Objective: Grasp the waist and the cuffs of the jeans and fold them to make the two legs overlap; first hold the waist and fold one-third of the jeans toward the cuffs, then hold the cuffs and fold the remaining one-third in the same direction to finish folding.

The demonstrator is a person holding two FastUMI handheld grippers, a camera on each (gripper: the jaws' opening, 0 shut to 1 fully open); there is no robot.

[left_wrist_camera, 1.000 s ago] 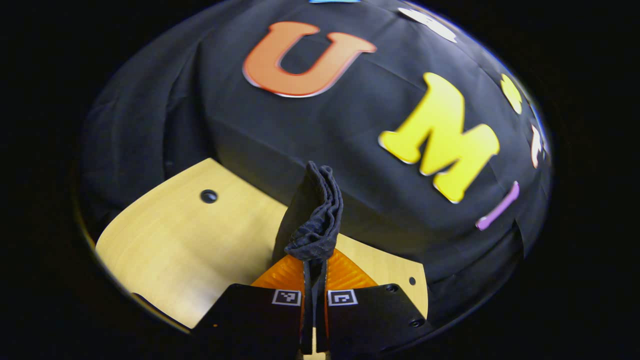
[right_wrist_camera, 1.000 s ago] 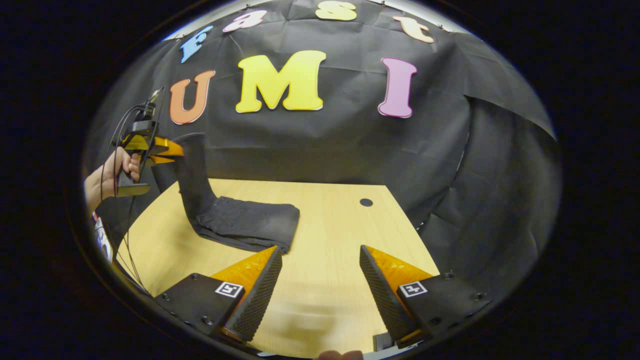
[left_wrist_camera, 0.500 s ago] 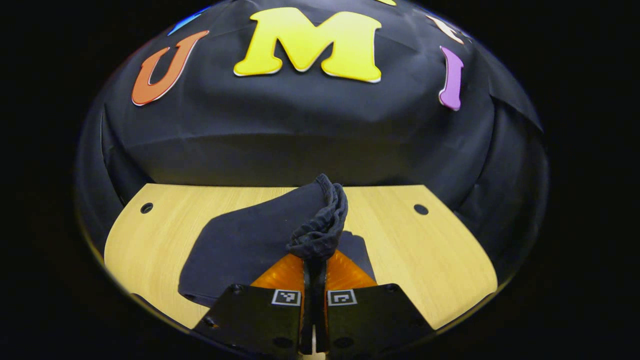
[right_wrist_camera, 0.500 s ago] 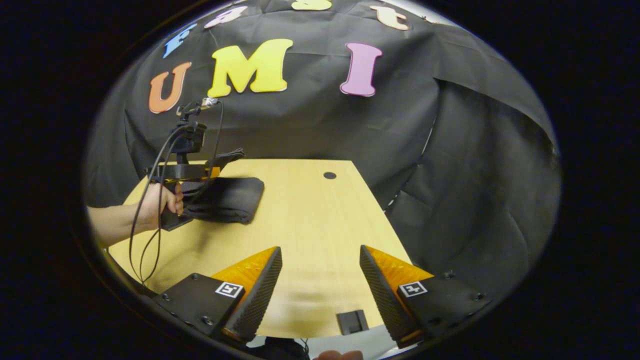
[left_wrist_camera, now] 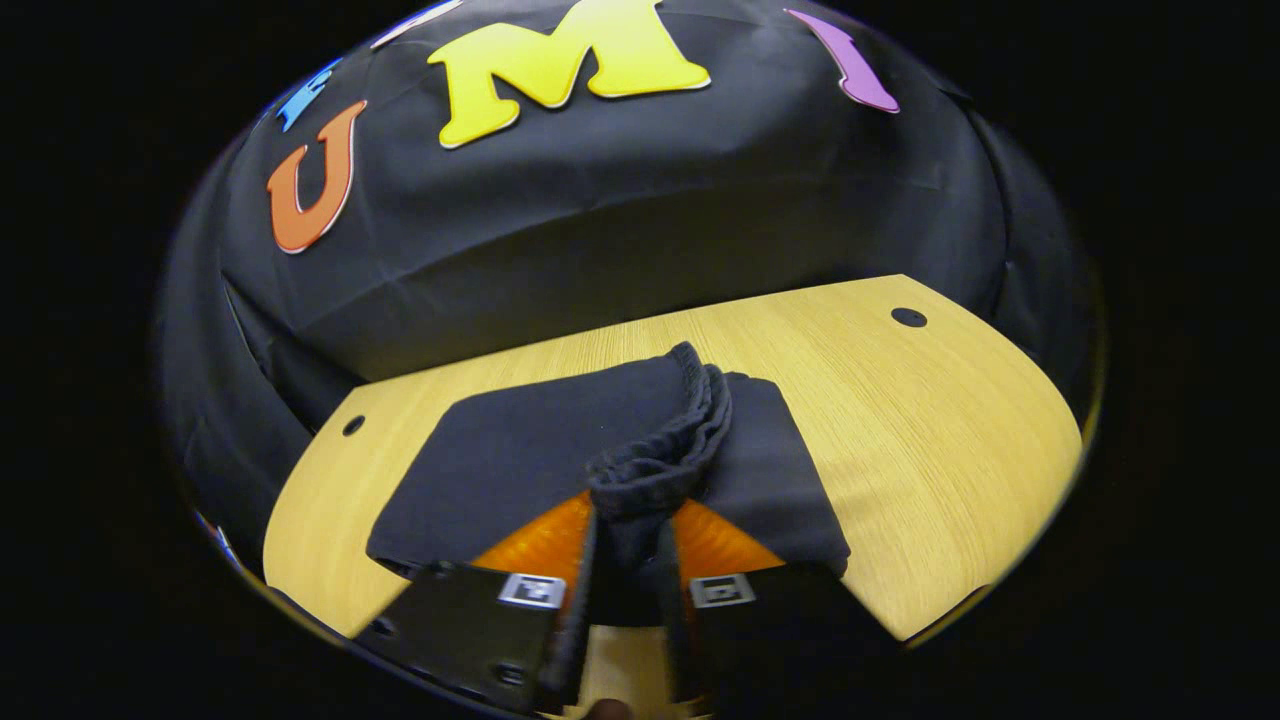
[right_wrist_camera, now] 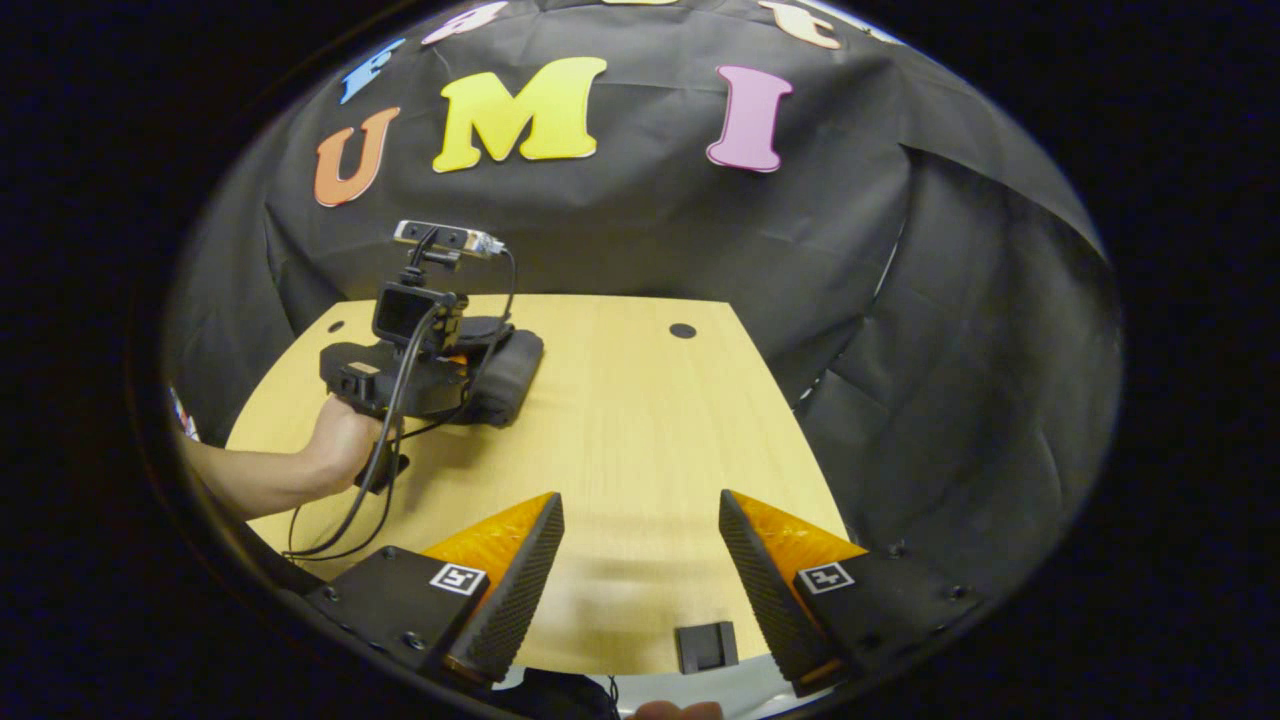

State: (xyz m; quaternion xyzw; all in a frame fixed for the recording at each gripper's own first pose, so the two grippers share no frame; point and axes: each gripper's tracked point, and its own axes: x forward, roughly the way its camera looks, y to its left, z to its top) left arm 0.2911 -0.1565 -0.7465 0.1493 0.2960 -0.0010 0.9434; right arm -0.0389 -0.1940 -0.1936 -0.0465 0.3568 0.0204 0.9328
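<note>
The dark jeans (left_wrist_camera: 520,450) lie folded in a flat stack on the wooden table (left_wrist_camera: 900,420). My left gripper (left_wrist_camera: 628,520) is shut on the bunched cuffs, holding them low over the top of the stack. From the right gripper view, the same folded jeans (right_wrist_camera: 510,375) sit at the far left of the table, with the left gripper (right_wrist_camera: 478,345) on top of them and a hand (right_wrist_camera: 340,440) holding it. My right gripper (right_wrist_camera: 640,520) hangs open over the table's near edge with nothing between its fingers.
Round cable holes (left_wrist_camera: 908,317) (left_wrist_camera: 352,425) mark the table's far corners. A small black block (right_wrist_camera: 706,645) sits at the near edge. A cable (right_wrist_camera: 385,450) trails from the left gripper. Bare wood (right_wrist_camera: 640,400) lies between my right gripper and the jeans.
My left gripper has carried the cuffs from high in the air over and down onto the folded stack. The right gripper has stayed open, pulled back a little.
</note>
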